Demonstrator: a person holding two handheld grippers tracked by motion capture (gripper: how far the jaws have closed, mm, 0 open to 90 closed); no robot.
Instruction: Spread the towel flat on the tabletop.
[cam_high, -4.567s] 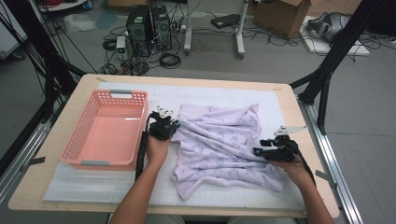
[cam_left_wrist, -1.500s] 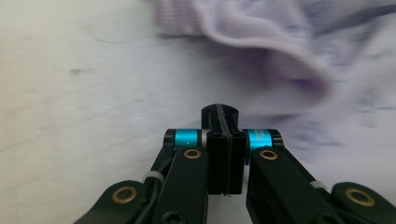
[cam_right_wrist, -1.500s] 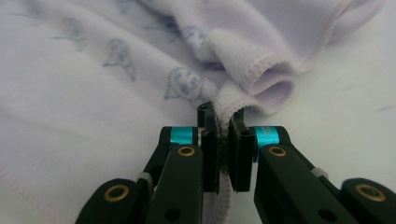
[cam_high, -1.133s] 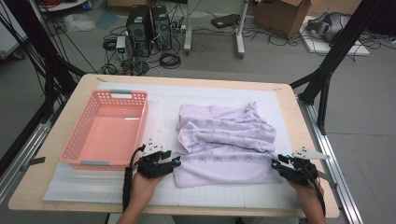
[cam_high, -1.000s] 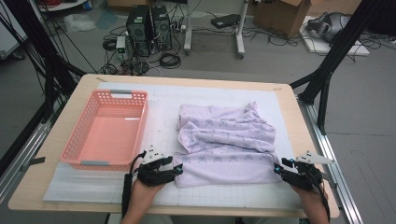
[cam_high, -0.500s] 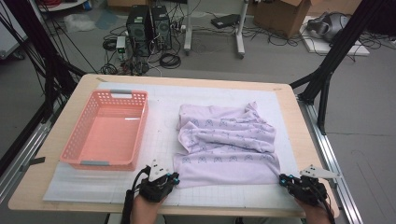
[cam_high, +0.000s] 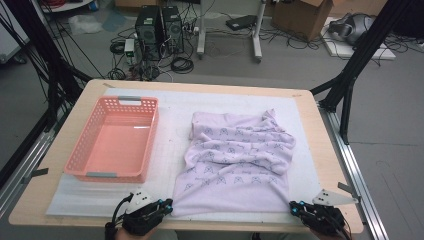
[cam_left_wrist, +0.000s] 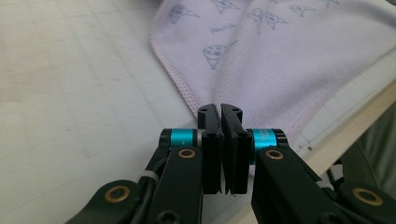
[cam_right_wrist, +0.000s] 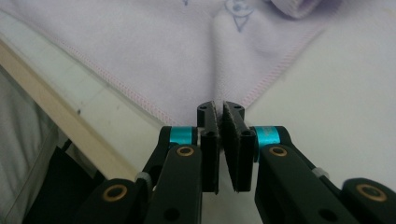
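Observation:
A lavender cloth (cam_high: 240, 160) with small printed figures lies spread on the white mat (cam_high: 170, 125), rumpled across its far half. My left gripper (cam_high: 168, 204) sits at the cloth's near left corner. In the left gripper view the cloth (cam_left_wrist: 280, 60) runs into the left gripper (cam_left_wrist: 220, 109), whose jaws are shut on that corner. My right gripper (cam_high: 293, 206) is at the near right corner. In the right gripper view the right gripper (cam_right_wrist: 220, 106) is shut on the hemmed corner, and a ridge of cloth (cam_right_wrist: 163, 51) rises from its tips.
A pink plastic basket (cam_high: 107, 175) stands empty on the mat's left side. The table's wooden near edge (cam_right_wrist: 60, 116) runs close behind both grippers. Black frame posts and cables stand beyond the far edge.
Both grippers have closed on the near corners and moved toward the table's near edge. The cloth's near hem came with them, and its front half lies flatter.

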